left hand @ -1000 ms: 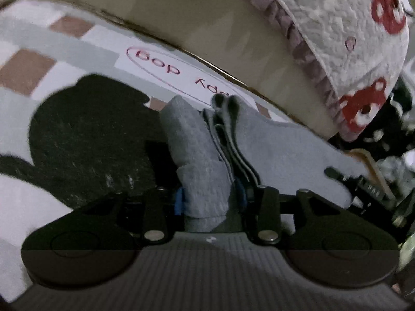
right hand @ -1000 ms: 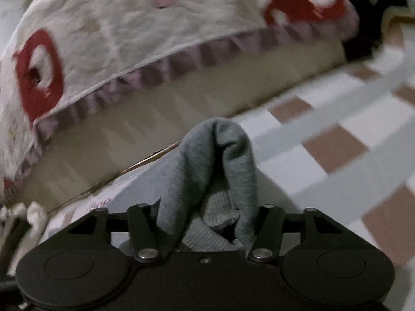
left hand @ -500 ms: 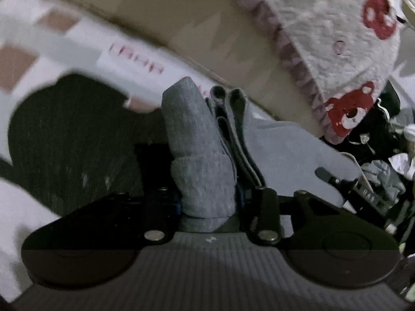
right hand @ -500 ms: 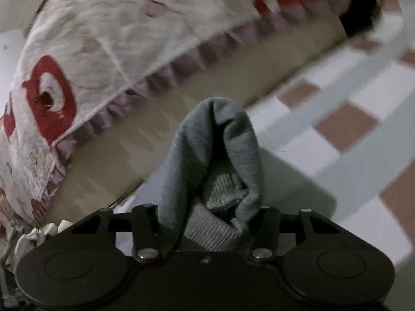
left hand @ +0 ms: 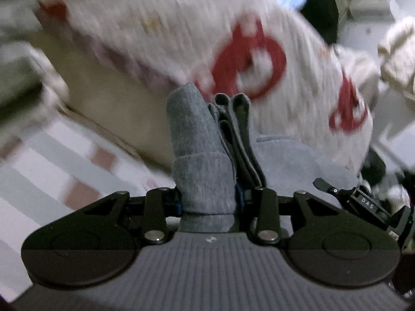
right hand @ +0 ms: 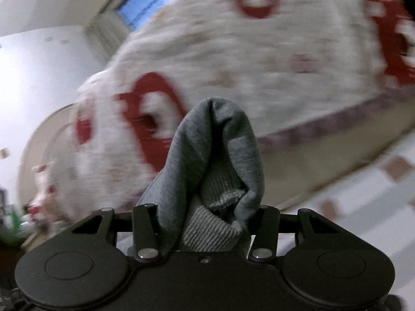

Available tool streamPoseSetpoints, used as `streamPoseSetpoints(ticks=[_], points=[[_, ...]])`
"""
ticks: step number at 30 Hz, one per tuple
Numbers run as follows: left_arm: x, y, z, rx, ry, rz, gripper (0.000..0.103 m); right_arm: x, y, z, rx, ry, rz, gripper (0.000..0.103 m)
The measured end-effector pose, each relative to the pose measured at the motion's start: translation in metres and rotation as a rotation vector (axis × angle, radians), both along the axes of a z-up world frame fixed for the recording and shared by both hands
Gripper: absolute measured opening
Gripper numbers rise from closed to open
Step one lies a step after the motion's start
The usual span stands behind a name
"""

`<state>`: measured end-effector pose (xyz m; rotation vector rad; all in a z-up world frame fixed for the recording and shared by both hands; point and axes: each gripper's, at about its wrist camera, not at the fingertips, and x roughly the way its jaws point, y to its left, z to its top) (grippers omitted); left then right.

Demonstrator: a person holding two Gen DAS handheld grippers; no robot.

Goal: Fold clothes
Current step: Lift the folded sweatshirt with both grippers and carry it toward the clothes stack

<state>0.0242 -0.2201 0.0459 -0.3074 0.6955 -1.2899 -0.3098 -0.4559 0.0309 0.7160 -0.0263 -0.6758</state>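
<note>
Between both grippers' jaws | grey garment [left hand: 205,181] [right hand: 207,181] pinched | quilt [right hand: 233,64] behind

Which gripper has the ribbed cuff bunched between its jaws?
Both do: the left gripper and right gripper each clamp ribbed knit of the grey garment. Only the right's shows a raw-edged fold.

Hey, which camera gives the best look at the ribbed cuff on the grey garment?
The right wrist view. There the ribbed cuff sits sharp and close between the right gripper fingers, its knit ribs clear inside the folded grey garment. The left wrist view shows a bunched grey band that may be cuff, with fainter ribs.
</note>
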Motion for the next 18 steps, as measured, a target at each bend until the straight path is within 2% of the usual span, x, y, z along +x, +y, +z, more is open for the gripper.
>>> streamPoseSetpoints(ticks=[5, 11, 14, 18], points=[[0.059, 0.090, 0.039, -0.108, -0.033, 0.250, 0.035, 0.115, 0.022, 0.053, -0.055, -0.024, 0.257, 0.054], [0.144, 0.171, 0.061, -0.149, 0.000, 0.494, 0.035, 0.267, 0.060, 0.103, -0.177, -0.037, 0.514, 0.054], [0.177, 0.194, 0.062, -0.168, -0.012, 0.602, 0.035, 0.347, 0.070, 0.119, -0.197, -0.053, 0.630, 0.054], [0.206, 0.208, 0.042, -0.178, 0.018, 0.678, 0.035, 0.423, 0.085, 0.119, -0.241, -0.054, 0.748, 0.053]])
